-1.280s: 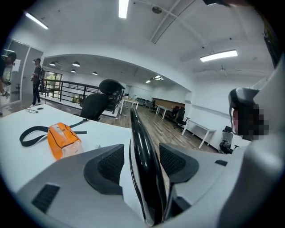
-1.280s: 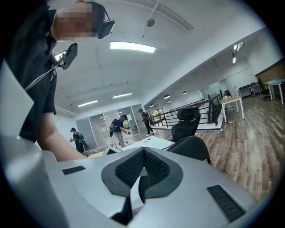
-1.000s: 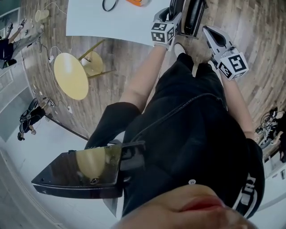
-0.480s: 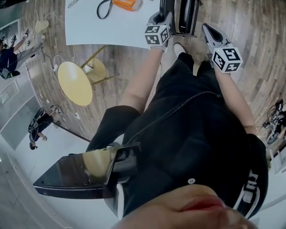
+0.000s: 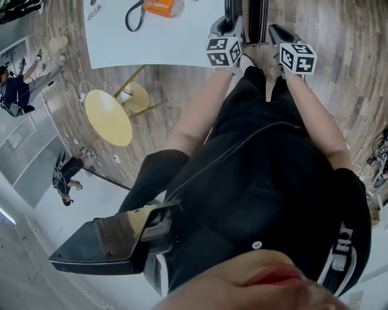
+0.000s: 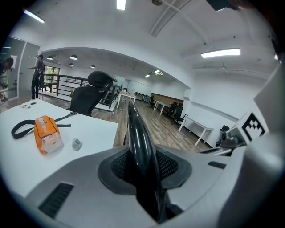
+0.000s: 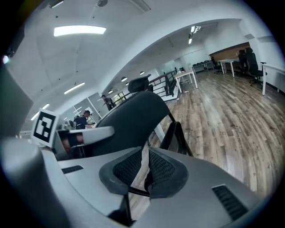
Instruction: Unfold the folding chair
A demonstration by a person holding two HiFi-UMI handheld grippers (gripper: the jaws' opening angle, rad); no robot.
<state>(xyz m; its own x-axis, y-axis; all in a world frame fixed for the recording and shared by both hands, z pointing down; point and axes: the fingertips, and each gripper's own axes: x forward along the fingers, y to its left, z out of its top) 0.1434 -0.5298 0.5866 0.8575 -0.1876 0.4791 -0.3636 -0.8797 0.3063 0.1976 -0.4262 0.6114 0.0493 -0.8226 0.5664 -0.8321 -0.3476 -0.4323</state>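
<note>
The black folding chair [image 5: 254, 17] stands folded at the top of the head view, beside the white table. My left gripper [image 5: 229, 27] is at its left edge. In the left gripper view the jaws are closing, and the pads [image 6: 171, 167] press on the chair's glossy black edge [image 6: 139, 138]. My right gripper [image 5: 277, 35] is at the chair's right side. Its jaws are opening: the pads [image 7: 164, 171] stand a narrow slit apart with only floor showing between them. The chair's dark backrest [image 7: 133, 120] rises just beyond my right gripper [image 7: 144, 167].
The white table [image 5: 163, 42] carries an orange pouch [image 5: 159, 7] and a black strap [image 5: 133, 15]. A yellow round stool [image 5: 108, 116] stands on the wooden floor to the left. A black office chair [image 6: 89, 95] sits behind the table. People stand at the far left.
My right gripper has moved up the picture and inward, from beside the person's leg to the chair's right side. The left gripper has stayed at the chair's left edge.
</note>
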